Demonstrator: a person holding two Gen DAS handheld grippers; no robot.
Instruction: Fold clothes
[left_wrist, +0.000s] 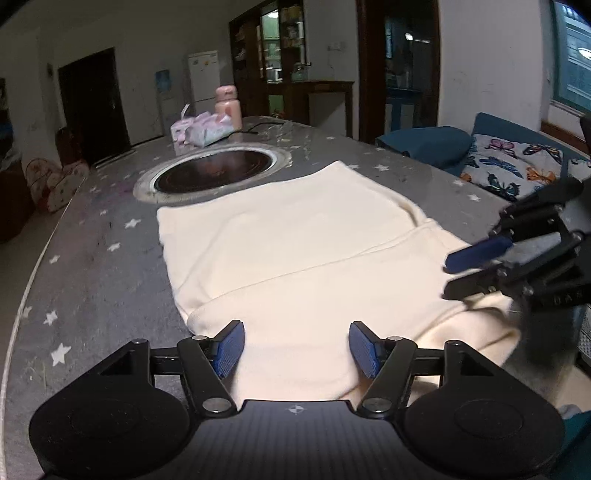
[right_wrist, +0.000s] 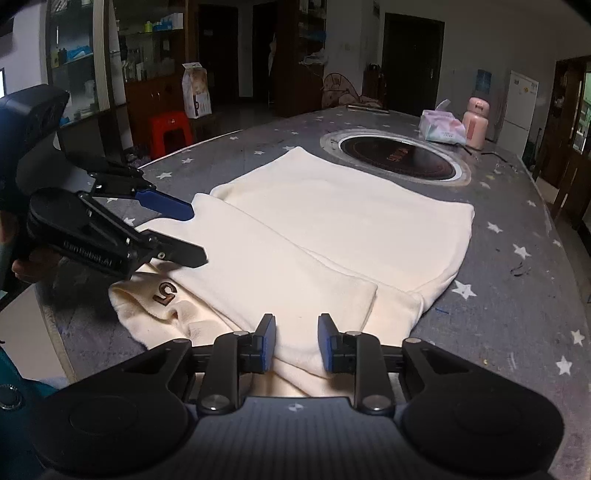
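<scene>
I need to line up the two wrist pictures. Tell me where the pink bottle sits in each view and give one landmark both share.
Left wrist view: the pink bottle stands top centre-left, at the table's far end, beside the tissue pack.
Right wrist view: the pink bottle stands upper right, just right of the tissue pack.
Shared landmark: the round cooktop set in the table, beyond the cream garment.

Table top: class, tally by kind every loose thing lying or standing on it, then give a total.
Cream garment: 1
Pink bottle: 1
Tissue pack: 1
Total: 3
</scene>
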